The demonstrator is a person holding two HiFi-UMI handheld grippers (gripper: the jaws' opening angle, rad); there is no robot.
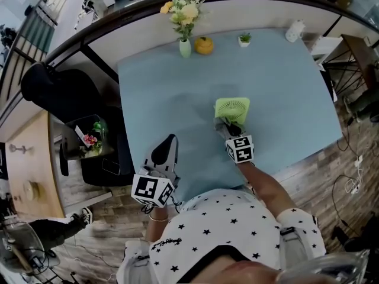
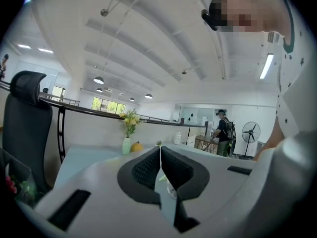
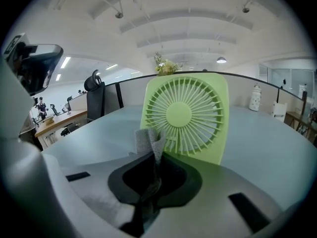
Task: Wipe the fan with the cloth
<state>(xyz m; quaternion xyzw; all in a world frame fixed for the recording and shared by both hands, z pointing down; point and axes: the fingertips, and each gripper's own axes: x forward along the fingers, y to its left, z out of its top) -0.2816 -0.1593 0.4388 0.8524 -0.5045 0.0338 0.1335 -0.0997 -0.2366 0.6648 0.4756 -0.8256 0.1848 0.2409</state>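
Observation:
A small lime-green square fan (image 1: 232, 108) stands upright on the pale blue table (image 1: 166, 93), right of centre; its round grille (image 3: 184, 117) fills the right gripper view. My right gripper (image 1: 228, 128) sits just in front of the fan, shut on a folded grey cloth (image 3: 150, 145) that sticks up between the jaws close to the grille's lower left. The cloth (image 1: 223, 125) shows as a grey scrap at the fan's base. My left gripper (image 1: 165, 153) hovers over the table's near edge, well left of the fan, shut with nothing in it (image 2: 160, 166).
Along the far table edge stand a vase of yellow flowers (image 1: 185, 18), an orange pumpkin-like object (image 1: 204, 45), a tiny potted plant (image 1: 244, 39) and a white jar (image 1: 294, 31). A black office chair (image 1: 59, 93) stands left of the table, by a wooden desk (image 1: 29, 164).

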